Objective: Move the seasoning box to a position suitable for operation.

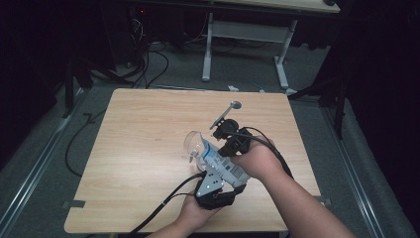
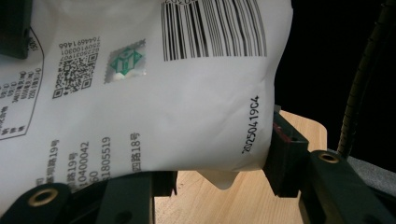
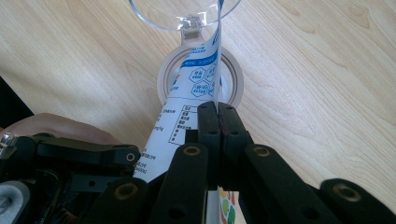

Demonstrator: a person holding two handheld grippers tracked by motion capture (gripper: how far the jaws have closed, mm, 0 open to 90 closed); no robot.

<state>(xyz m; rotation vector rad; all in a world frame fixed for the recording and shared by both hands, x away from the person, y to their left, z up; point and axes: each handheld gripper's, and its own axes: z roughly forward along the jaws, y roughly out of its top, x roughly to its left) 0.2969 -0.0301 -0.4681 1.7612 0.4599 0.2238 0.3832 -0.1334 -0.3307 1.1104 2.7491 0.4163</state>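
Note:
A white pouch [image 1: 223, 163] with blue print and a barcode [image 2: 187, 93] hangs tilted over the table's middle, held by both grippers. My left gripper [image 1: 220, 174] is shut on its lower body, with a black pad [image 2: 285, 149] pressing the pouch's side. My right gripper [image 3: 218, 109] is shut on the pouch's thin upper edge [image 3: 205, 79], and its jaws meet flat. The pouch's end points into the white-rimmed mouth [image 3: 233, 70] of a clear container [image 1: 195, 144] lying on the table. The container's clear lid [image 3: 184, 11] stands flipped open beyond the mouth.
The wooden table [image 1: 148, 129] has bare surface to the left and at the back. A black cable [image 1: 163, 208] trails from my left gripper over the front edge. Beyond the table lie floor cables [image 1: 148, 69] and another desk's white legs [image 1: 208, 49].

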